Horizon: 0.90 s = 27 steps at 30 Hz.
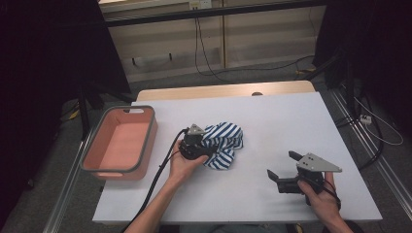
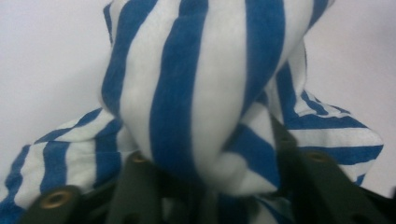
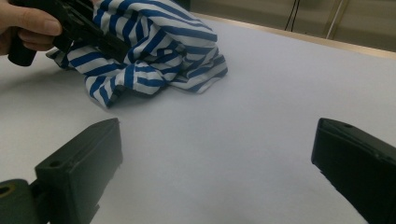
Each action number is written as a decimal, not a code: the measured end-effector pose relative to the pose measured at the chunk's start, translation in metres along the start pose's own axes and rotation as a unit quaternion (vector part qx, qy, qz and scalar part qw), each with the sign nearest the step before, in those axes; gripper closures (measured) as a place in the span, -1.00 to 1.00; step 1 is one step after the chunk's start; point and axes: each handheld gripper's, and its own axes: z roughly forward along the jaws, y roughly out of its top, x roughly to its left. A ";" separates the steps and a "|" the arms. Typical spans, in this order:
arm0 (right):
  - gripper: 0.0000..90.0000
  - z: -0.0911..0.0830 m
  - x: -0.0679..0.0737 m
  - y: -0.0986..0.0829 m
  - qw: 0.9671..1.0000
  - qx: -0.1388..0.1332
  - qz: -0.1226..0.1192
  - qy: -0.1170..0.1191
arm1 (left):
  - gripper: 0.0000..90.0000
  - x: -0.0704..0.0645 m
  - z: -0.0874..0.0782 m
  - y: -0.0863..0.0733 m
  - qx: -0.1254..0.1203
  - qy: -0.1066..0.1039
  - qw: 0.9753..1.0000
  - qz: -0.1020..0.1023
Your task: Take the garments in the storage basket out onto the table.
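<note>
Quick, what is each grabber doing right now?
Left gripper: shut on the striped cloth.
Right gripper: open, holding nothing, apart from the cloth.

— What lies on the white counter (image 1: 272, 121)?

— A crumpled blue-and-white striped cloth (image 1: 222, 143) near the middle, and a salmon-pink rectangular tub with a grey rim (image 1: 121, 141) at the left edge, well apart from the cloth.

— And the grippers?

— The left gripper (image 1: 206, 148) is pushed into the cloth's left side, its jaws buried in the folds, a black cable trailing back along the forearm. The right gripper (image 1: 282, 167) sits low over bare counter at the right, jaws spread wide, pointing left toward the cloth but well apart from it.
</note>
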 end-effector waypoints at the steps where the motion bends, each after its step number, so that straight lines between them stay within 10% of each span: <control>1: -0.97 0.000 0.000 0.000 1.000 0.000 0.000 0.000 | 0.09 0.000 -0.001 0.001 -0.002 0.001 1.000 -0.006; 14: -0.97 0.002 0.000 0.000 1.000 0.001 -0.001 -0.003 | -0.76 0.000 -0.028 0.009 -0.037 0.018 0.999 -0.007; 27: -0.96 0.008 0.002 0.003 1.000 -0.007 0.011 -0.010 | -0.87 0.003 -0.058 0.000 -0.061 0.020 0.998 0.013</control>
